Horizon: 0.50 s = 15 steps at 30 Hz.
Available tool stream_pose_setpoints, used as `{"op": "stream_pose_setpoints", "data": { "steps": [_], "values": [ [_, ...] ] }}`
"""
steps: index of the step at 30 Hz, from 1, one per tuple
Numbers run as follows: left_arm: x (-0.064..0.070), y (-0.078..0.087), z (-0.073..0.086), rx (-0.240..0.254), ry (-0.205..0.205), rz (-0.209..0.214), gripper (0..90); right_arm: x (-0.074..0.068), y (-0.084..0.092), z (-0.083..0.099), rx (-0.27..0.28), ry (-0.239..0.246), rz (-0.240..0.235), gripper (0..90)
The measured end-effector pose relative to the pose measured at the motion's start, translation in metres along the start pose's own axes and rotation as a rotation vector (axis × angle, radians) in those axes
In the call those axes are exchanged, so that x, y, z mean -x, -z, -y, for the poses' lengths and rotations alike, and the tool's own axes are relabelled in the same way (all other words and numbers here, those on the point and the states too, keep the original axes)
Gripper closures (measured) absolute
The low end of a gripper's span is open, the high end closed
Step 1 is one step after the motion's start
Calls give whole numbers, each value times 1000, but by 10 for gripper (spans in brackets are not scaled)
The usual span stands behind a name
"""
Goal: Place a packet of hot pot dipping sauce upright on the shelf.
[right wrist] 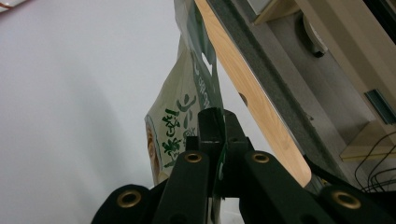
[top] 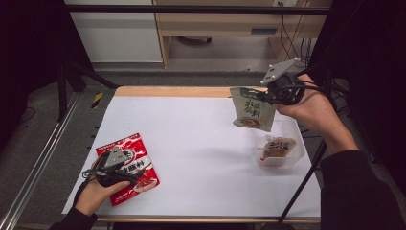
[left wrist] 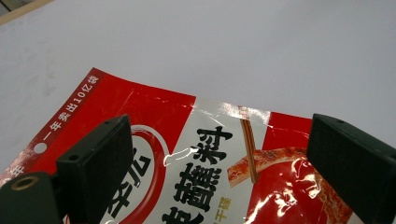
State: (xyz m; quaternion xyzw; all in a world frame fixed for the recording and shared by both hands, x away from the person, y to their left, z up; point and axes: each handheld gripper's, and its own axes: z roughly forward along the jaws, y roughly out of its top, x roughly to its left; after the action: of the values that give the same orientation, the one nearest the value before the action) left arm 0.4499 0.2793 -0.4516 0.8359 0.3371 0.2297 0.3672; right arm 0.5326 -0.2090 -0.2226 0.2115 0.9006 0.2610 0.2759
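A red snack packet (top: 130,168) with black lettering lies flat at the front left of the white table (top: 201,153). My left gripper (top: 117,158) rests over it. In the left gripper view its black jaws (left wrist: 219,126) stand wide open either side of the red packet (left wrist: 205,177), not pressing on it. At the back right, my right gripper (top: 262,96) holds a green and cream packet (top: 252,111) in the air by its top edge. In the right gripper view the right gripper (right wrist: 217,116) is shut on the green packet (right wrist: 180,121), which hangs down.
A clear plastic tray (top: 296,154) holding another small packet (top: 278,146) sits on the table's right side, below the hanging packet. A thin black pole (top: 301,187) slants across the front right corner. The table's wooden back edge (top: 167,91) borders a cabinet and cables.
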Motion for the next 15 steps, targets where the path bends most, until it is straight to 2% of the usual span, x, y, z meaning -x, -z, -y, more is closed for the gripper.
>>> {"op": "stream_pose_setpoints", "data": {
  "steps": [10,15],
  "values": [
    [0,-1,1,-5,-5,-2,73,13,1,23,-4,-59,39,900],
    [1,-1,1,-7,-8,-2,73,17,3,33,-7,-79,43,900]
  ]
}}
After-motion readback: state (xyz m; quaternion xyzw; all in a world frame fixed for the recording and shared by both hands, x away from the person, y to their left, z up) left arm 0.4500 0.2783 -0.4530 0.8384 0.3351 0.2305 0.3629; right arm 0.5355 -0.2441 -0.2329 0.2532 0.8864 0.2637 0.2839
